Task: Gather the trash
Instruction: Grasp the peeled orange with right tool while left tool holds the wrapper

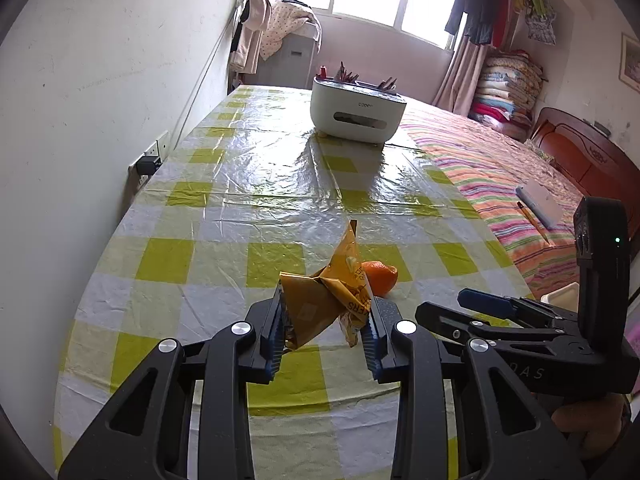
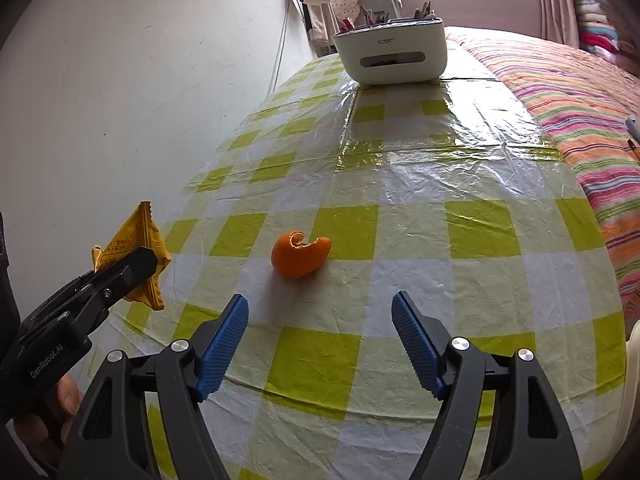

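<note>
A crumpled yellow snack wrapper (image 1: 324,300) hangs above the checked tablecloth, pinched between the blue pads of my left gripper (image 1: 326,330). In the right wrist view the same wrapper (image 2: 134,250) shows at the far left, held up by the left gripper (image 2: 132,270). A curled piece of orange peel (image 2: 300,258) lies on the cloth just ahead of my right gripper (image 2: 320,320), whose jaws stand wide apart with nothing between them. From the left wrist view the peel (image 1: 382,276) peeks out behind the wrapper, and the right gripper (image 1: 486,304) sits low at the right.
A white desk organiser (image 1: 358,110) with pencils stands at the far end of the table (image 1: 240,184). A wall with a socket strip (image 1: 146,164) runs along the left. A bed with a striped cover (image 1: 500,184) borders the table's right side, with a small box and a pencil on it.
</note>
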Available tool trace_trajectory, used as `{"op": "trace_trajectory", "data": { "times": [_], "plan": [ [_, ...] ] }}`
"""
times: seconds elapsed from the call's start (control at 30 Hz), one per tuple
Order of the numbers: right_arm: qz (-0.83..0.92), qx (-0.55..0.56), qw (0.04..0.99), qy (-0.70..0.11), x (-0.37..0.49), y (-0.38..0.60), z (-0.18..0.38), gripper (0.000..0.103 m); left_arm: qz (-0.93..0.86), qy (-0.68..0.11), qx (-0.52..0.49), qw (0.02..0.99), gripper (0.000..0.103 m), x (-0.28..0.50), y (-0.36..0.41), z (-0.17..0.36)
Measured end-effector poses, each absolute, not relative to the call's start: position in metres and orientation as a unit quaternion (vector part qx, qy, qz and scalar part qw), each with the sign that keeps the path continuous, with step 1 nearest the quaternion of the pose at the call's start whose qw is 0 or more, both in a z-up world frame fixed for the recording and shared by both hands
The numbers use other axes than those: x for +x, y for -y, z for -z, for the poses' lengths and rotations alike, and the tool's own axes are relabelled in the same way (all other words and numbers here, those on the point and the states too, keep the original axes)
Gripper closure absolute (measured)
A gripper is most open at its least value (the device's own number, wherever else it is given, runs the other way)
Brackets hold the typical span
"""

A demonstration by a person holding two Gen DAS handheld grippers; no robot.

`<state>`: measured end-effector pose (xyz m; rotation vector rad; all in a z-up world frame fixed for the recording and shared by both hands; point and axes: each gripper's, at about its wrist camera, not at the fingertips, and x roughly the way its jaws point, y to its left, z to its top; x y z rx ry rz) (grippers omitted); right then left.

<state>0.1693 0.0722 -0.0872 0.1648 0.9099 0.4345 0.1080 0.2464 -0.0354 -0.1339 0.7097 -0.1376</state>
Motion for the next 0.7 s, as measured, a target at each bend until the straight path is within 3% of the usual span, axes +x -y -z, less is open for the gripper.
{"op": "trace_trajectory", "data": {
  "times": [0.6,0.7],
  "plan": [
    [-0.202,0.036,0.865,-0.458,0.213,-0.12,0.106,0.031,0.061,-0.325,-0.079,0.94,0.068,0.098,-0.253,0.027],
    [-0.203,0.018,0.868,-0.452,0.216,-0.127,0.106,0.036,0.06,-0.323,-0.086,0.941,0.068,0.097,-0.255,0.027]
  ]
}}
